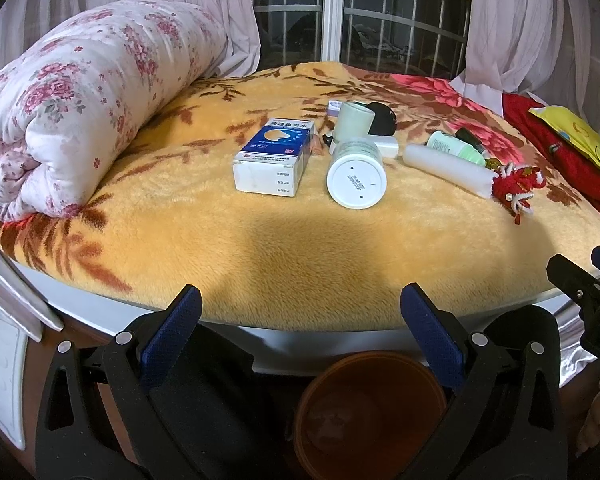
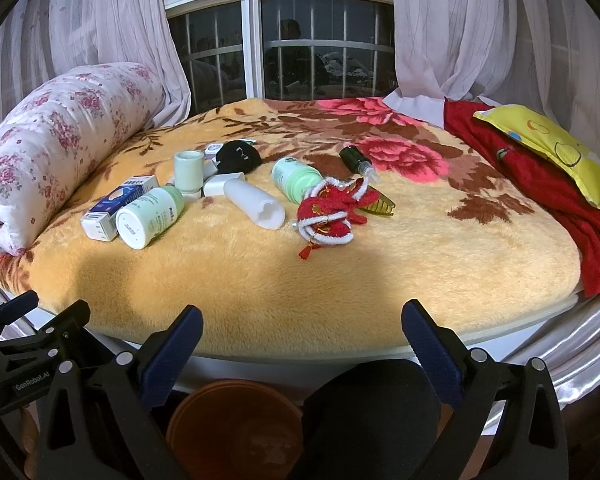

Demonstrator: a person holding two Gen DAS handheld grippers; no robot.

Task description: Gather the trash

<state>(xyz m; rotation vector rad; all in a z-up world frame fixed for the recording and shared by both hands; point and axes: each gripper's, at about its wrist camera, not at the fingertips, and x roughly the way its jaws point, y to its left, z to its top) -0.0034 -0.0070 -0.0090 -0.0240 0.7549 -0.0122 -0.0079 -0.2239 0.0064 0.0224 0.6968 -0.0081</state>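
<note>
Both of my hand-held grippers, left [image 1: 300,320] and right [image 2: 302,332], are spread wide and empty at the bottom of frame, so nothing's collected yet. The trash sits mid-frame on the bed [image 1: 340,248]: blue box [image 1: 274,156], white bottle [image 1: 356,172]. Orange bin [image 1: 370,412] waits below. Next I'd reach for the bottle, probably.

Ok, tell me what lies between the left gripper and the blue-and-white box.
Only bare yellow blanket, partly in shadow, lies between the open left gripper and the blue-and-white box; the left wrist view shows it.
</note>
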